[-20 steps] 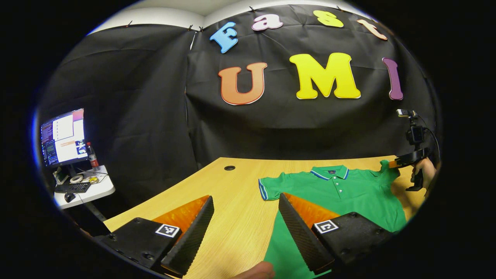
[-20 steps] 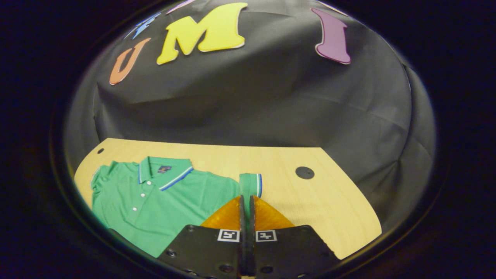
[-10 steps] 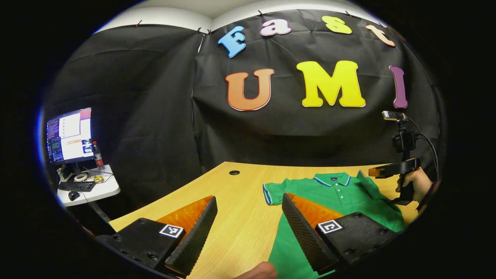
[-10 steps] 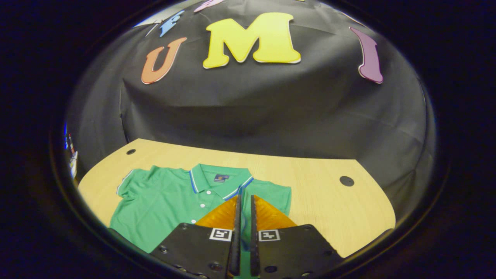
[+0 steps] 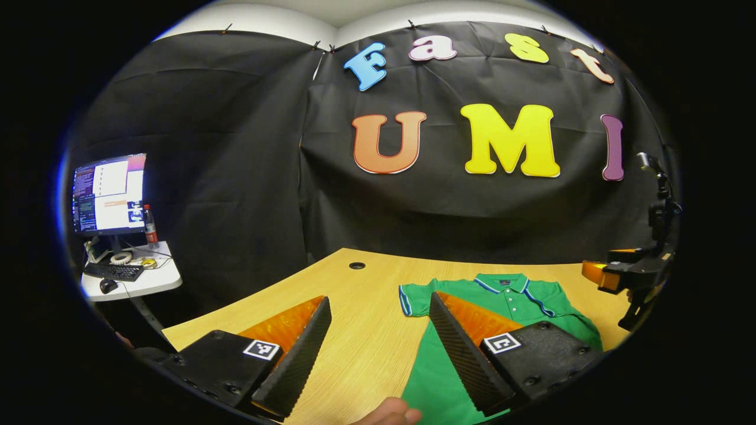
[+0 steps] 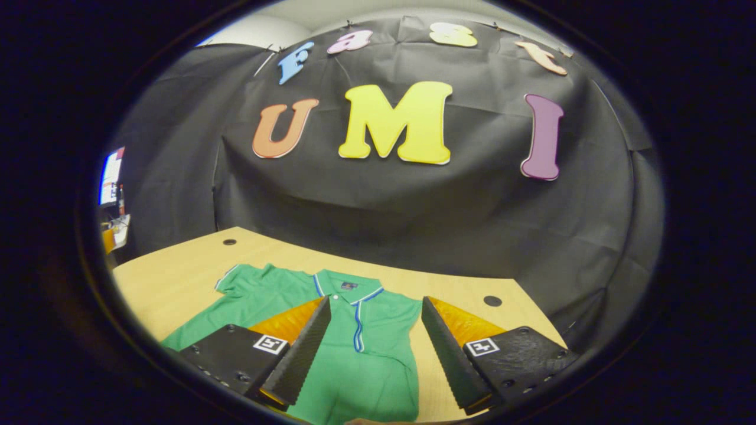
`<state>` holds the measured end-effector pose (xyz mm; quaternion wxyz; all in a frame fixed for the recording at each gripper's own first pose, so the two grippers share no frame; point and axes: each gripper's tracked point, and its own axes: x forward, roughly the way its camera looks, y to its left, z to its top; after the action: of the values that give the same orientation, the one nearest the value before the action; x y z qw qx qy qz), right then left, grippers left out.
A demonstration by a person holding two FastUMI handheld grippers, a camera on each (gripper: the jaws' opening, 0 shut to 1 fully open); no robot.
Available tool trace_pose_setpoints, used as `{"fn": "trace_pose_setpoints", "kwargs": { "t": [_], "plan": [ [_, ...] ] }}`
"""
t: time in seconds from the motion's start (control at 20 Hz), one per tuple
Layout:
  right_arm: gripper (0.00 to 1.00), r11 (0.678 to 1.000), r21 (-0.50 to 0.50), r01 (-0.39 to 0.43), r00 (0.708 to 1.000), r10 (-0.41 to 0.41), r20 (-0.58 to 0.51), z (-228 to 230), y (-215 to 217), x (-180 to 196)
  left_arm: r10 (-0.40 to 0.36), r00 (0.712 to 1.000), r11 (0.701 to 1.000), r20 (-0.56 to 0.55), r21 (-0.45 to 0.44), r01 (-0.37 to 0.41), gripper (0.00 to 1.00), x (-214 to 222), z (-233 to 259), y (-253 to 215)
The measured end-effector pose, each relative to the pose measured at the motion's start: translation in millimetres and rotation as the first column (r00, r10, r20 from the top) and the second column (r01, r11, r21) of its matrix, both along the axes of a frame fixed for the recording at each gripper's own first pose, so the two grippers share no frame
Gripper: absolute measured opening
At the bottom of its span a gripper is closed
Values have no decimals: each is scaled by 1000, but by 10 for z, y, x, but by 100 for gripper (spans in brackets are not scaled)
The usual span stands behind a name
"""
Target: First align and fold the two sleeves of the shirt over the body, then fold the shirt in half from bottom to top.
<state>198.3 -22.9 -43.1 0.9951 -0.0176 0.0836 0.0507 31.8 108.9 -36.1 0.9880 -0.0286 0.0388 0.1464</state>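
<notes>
I find the wooden table (image 6: 177, 283) carrying the green shirt (image 6: 366, 354) flat, one sleeve (image 6: 358, 321) folded over its body. My left gripper (image 5: 378, 348) and right gripper (image 6: 372, 348) both stand spread, holding nothing

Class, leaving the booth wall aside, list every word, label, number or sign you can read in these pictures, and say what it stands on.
No text here can be read.
On the green shirt, the neck label: too small.
On the monitor, the screen text: too small and blurred.
On the bottle: too small.
The square markers on the left tongs and right tongs: coded patterns, not words.
</notes>
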Motion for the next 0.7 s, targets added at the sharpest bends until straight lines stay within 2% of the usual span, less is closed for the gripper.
{"fn": "trace_pose_setpoints", "kwargs": {
  "t": [0.2,0.35,0.5,0.65,0.7],
  "plan": [
    [95,992,79,95,994,-99,54,-52,-442,-723,-1,1000,1000,8,16,1,100,-5,-4,-91],
    [95,986,90,142,989,-145,31,-262,-712,-1256,10,1000,1000,8,25,-10,100,34,-50,-158],
    [95,985,130,116,991,-123,44,-347,-729,-1636,-10,1000,1000,-15,10,11,100,95,-180,-282],
    [92,995,30,93,994,-95,56,-503,-735,-1845,6,999,1000,-35,0,-6,100,122,-367,-313],
    [96,998,20,67,996,-68,60,-521,-679,-1900,1,999,1000,-50,5,-1,100,138,-448,-356]
  ]
}}
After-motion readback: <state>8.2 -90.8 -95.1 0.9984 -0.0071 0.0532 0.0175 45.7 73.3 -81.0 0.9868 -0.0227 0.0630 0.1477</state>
